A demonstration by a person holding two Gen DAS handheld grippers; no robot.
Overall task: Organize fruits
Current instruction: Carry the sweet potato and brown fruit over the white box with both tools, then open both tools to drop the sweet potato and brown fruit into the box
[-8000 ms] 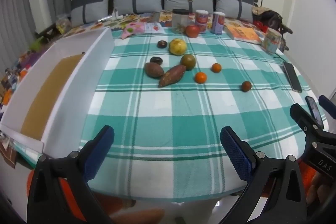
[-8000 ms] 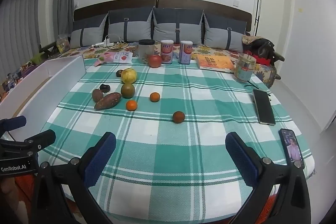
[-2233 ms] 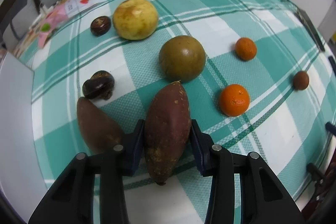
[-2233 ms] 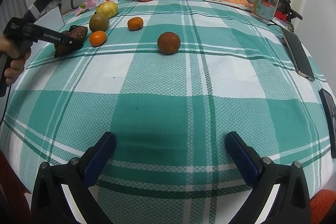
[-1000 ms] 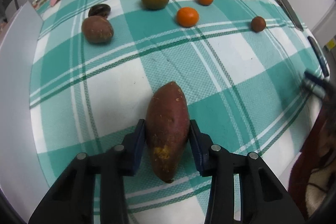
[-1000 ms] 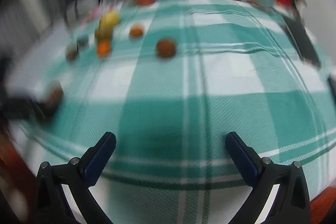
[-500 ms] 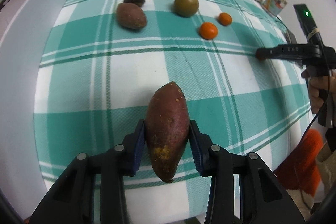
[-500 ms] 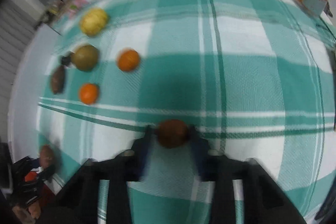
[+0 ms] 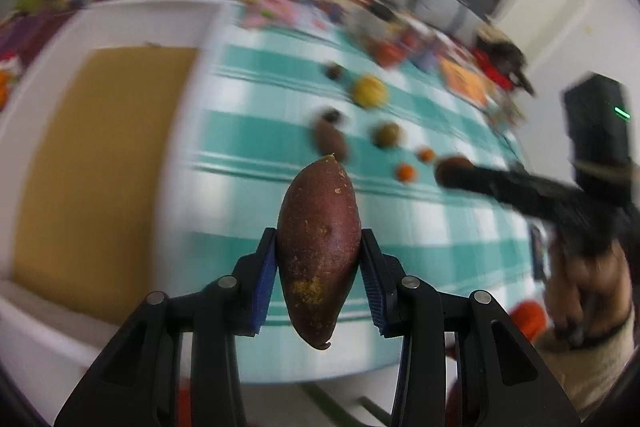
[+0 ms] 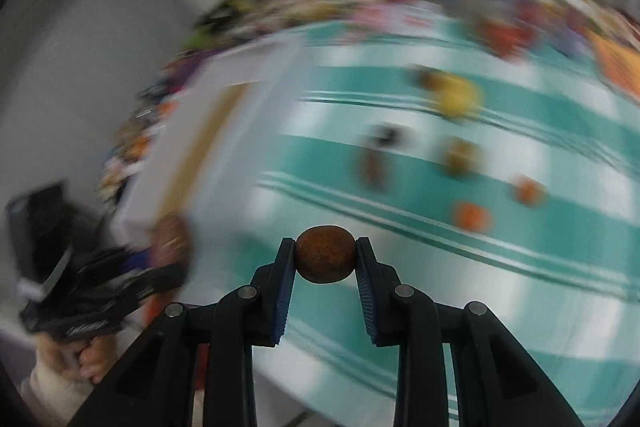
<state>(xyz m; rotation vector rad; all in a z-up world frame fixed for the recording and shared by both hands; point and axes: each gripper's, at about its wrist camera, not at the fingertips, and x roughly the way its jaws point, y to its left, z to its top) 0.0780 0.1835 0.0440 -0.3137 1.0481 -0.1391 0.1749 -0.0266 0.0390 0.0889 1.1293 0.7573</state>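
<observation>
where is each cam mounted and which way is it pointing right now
Left wrist: on the left gripper, looking down along its fingers at the clamped sweet potato, the white tray and checked cloth; the person's right hand shows.
Right wrist: on the right gripper, looking down at the round brown fruit it grips; the left hand shows.
Shared: tray, cloth, the fruit lying on it, and each other's gripper.

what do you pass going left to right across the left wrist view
white box with the brown base → sweet potato held by the left hand-held gripper → small orange → right hand-held gripper holding a brown fruit → person's hand
</observation>
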